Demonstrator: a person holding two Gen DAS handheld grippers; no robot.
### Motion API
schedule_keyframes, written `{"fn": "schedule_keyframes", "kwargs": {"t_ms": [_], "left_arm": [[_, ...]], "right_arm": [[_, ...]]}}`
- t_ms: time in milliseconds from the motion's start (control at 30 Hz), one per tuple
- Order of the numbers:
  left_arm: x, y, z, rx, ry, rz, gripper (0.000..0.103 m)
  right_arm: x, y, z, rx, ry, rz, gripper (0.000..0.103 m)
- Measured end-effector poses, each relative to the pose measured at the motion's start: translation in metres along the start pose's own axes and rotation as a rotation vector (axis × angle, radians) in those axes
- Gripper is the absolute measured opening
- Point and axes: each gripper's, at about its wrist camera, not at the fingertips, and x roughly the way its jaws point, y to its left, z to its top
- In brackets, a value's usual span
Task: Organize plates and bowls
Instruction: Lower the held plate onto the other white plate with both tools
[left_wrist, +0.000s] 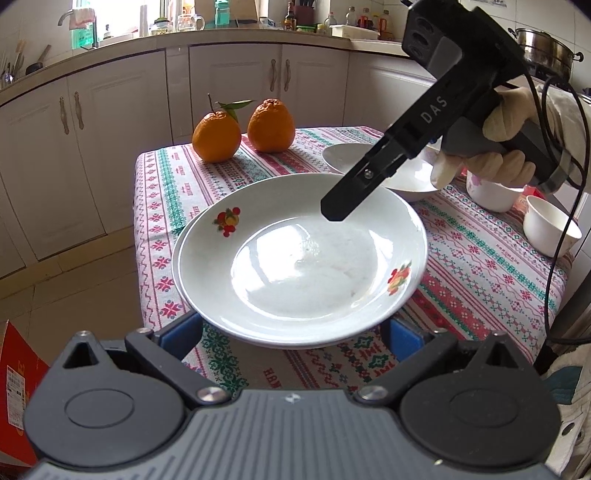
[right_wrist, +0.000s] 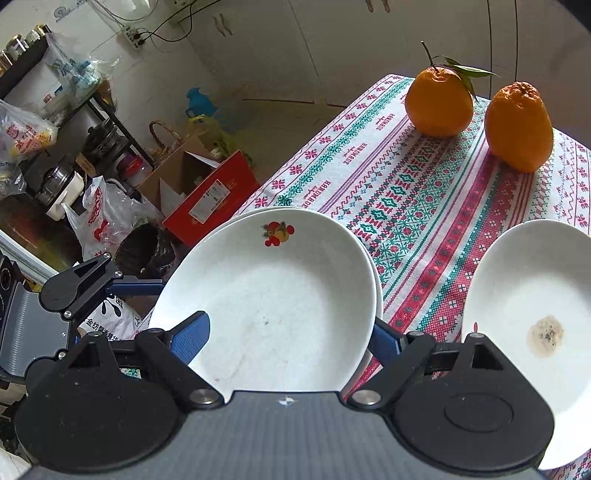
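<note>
- Left tongs (left_wrist: 291, 332), seen from the left wrist camera, are standing released. The two blue fingers (left_wrist: 181, 332) are spreading wide, and their tips are disappearing under the near rim of the plates.
- I am looking at a top plate (left_wrist: 303, 258), white with small fruit pictures on its rim. It is nesting in a second plate (left_wrist: 176, 258), of which only a thin edge is showing on the left.
- This stack is sitting at the near part of the counter (left_wrist: 166, 192), which is wearing a patterned cloth. I cannot tell whether the stack is resting on the cloth or being held just off it.
- Right tongs (left_wrist: 336, 210) are reaching down from the upper right in a gloved hand (left_wrist: 509, 122). One dark finger is hanging over the far right side of the top plate.
- Behind that finger a third plate (left_wrist: 347, 153) is lying, and two small bowls (left_wrist: 491, 192) (left_wrist: 550, 230) are standing at the right edge.
- Two oranges (left_wrist: 217, 136) (left_wrist: 271, 125) are sitting side by side at the far end.
- From the right wrist camera I am seeing the right tongs spread wide and released. The rim of the stack is lying between them, one blue pad showing over the top plate and the other hiding behind the rim.
- No pad is pressing on the plates, as far as I am able to see.
- Left tongs are coming in at the stack's left edge, one blue finger just beside the rim.
- On the right the third plate is lying apart from the stack, showing a brownish stain in its hollow.
- A red box (right_wrist: 210, 199) is lying on the floor beyond the counter.
</note>
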Motion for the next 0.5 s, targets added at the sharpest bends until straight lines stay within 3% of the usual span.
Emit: {"fn": "schedule_keyframes", "kwargs": {"t_ms": [500], "left_arm": [[0.000, -0.004, -0.001, 0.035, -0.003, 0.018, 0.102]], "right_arm": [[0.000, 0.022, -0.022, -0.067, -0.038, -0.135, 0.093]]}}
